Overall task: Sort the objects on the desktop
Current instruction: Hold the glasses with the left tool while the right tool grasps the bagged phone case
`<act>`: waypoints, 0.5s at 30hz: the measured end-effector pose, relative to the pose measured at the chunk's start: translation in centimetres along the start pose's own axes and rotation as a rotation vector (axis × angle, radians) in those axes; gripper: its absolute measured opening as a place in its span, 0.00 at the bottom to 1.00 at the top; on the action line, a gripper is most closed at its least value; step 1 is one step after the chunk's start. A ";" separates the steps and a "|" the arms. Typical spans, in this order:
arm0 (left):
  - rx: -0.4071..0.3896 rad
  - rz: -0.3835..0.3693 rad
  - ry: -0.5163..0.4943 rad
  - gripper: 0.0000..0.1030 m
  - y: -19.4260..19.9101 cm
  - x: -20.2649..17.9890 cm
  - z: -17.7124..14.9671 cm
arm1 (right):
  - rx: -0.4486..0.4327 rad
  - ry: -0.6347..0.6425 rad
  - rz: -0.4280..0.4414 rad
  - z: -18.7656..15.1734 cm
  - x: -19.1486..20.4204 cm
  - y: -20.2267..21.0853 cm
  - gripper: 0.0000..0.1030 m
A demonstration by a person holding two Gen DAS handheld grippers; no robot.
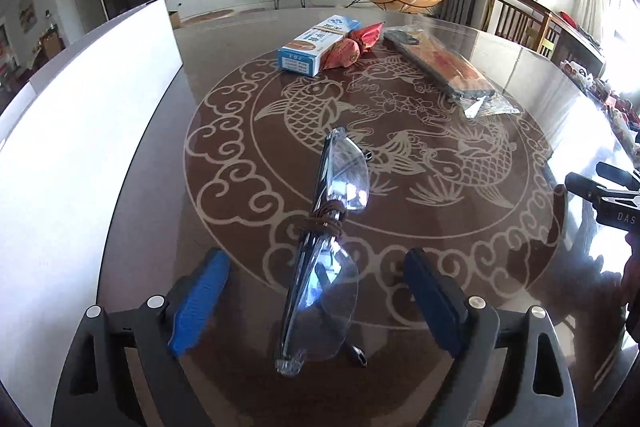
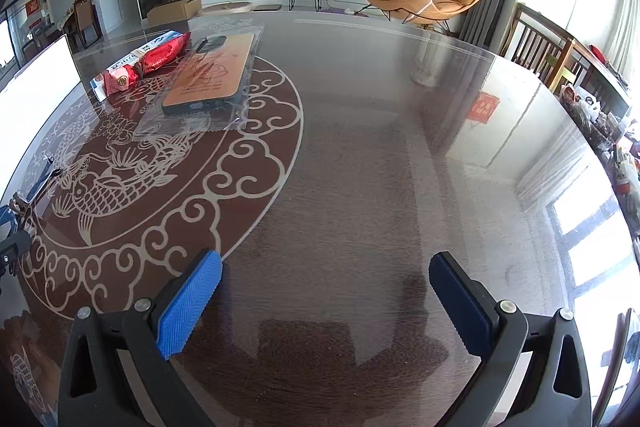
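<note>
Glasses (image 1: 326, 247) lying lengthwise between left gripper (image 1: 316, 303) fingers, spread wide, untouched, on tabletop (image 1: 460, 259); right gripper (image 2: 326, 303) well apart, fingers wide, empty.

We view from two wrist-mounted fisheyes, each looking forward and steeply down along its own tongs, close above the bench (image 1: 500, 39), both facing the television wall, sharing the fish medallion (image 1: 360, 155), the blue box (image 1: 316, 43) and the red packet (image 1: 352, 47).
</note>
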State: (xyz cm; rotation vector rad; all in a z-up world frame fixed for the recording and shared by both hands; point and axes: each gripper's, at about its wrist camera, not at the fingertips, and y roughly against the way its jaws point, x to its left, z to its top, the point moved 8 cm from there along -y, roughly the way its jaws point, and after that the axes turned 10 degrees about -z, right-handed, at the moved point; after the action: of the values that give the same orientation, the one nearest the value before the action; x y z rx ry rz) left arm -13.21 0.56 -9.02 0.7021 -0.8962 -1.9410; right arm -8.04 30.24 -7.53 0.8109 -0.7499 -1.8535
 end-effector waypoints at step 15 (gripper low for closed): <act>-0.055 0.015 -0.022 0.26 -0.2 -0.1 1.8 | -0.006 -0.024 0.129 1.0 0.7 -0.4 1.00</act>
State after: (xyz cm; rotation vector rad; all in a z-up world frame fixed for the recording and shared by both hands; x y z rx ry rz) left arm -14.63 1.28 -8.16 0.6419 -0.8557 -1.9559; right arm -9.30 29.89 -7.38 0.7214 -0.7931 -1.7517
